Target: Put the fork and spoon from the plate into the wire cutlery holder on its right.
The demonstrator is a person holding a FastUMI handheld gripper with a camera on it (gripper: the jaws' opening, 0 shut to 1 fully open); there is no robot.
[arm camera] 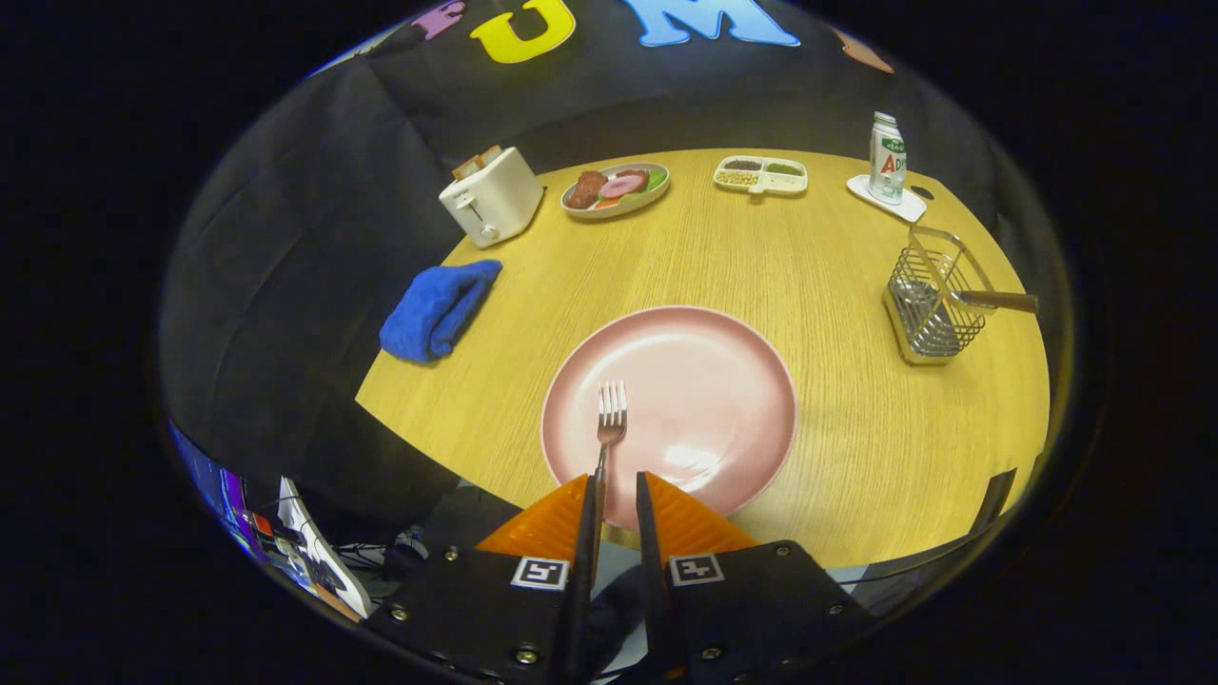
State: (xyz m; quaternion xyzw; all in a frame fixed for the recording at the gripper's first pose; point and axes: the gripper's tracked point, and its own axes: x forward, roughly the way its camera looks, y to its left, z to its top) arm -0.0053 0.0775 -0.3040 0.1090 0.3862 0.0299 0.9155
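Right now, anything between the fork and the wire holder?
Nothing visible. The fork runs between the gripper fingers above the pink plate; bare table leads to the holder, which already has one handle in it.

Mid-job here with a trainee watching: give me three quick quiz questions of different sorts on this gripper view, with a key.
1. True or false: the pink plate holds both a fork and a spoon.
2. What already stands in the wire cutlery holder? A) nothing B) one utensil with a wooden handle C) a knife and a cup
3. Fill in: the fork lies with its tines pointing ____ from the gripper.

Key
1. False: only the fork is on the plate.
2. B
3. Away; its handle runs back between the gripper's fingers, which stand slightly apart.
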